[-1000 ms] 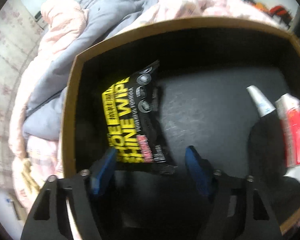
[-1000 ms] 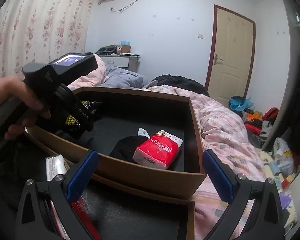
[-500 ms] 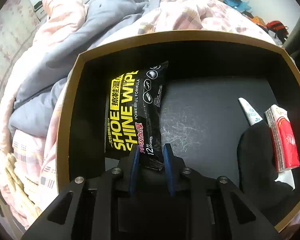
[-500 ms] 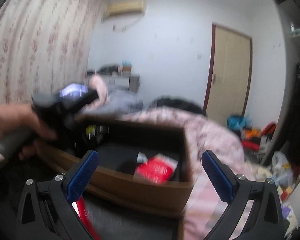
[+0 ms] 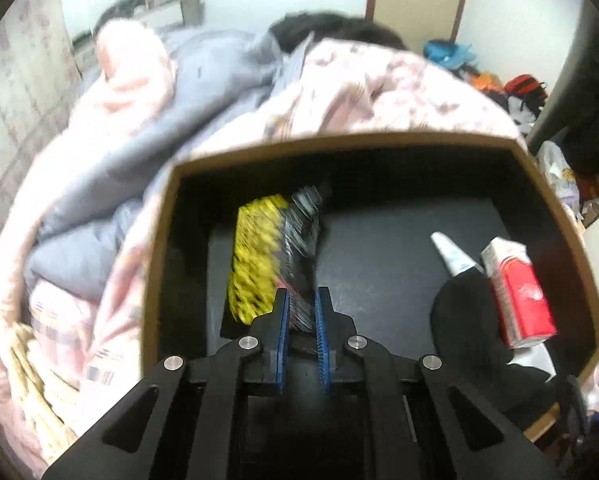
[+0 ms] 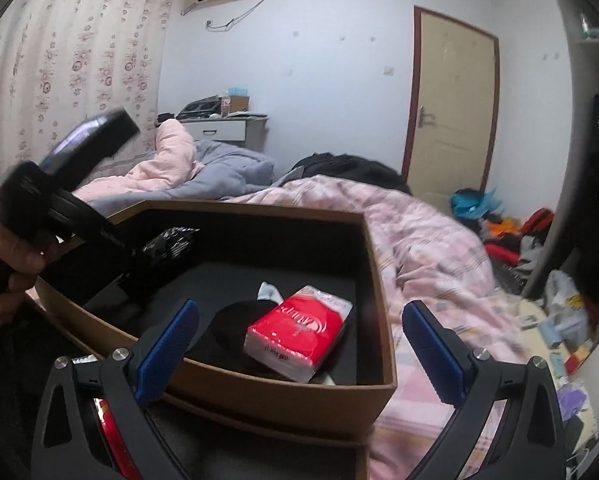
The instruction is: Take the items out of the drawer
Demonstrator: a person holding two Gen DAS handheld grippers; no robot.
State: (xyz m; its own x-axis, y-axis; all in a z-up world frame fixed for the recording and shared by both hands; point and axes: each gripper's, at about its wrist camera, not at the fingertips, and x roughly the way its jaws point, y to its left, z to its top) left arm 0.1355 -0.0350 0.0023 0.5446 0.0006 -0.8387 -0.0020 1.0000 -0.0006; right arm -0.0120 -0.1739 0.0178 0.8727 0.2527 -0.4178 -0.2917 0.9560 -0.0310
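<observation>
Now the left tongs [image 5: 301, 312] are clenched on the near edge of the black-and-yellow wipes pack [image 5: 273, 258], which hangs tilted and blurred just above the dark floor of the cardboard drawer [image 5: 555, 216], near its left wall. Only a thin seam of the pack sits between the blue pads, so the grip looks slight; a steady, straight rise would serve better than a swing, since a floppy pack pinched at one end may twist or slip out. Keeping the pack clear of the drawer's left wall and front rim on the way up should avoid a snag. The right tongs [image 6: 299, 348] hang released, wide apart and empty, in front of the drawer's near wall, facing the red tissue packet [image 6: 299, 332] that rests on a black cloth [image 6: 229, 320] in the drawer's right part, with a white tube [image 5: 451, 252] just beside it. Those seem the likely next picks, so the right hand should stay out of the left's path.
</observation>
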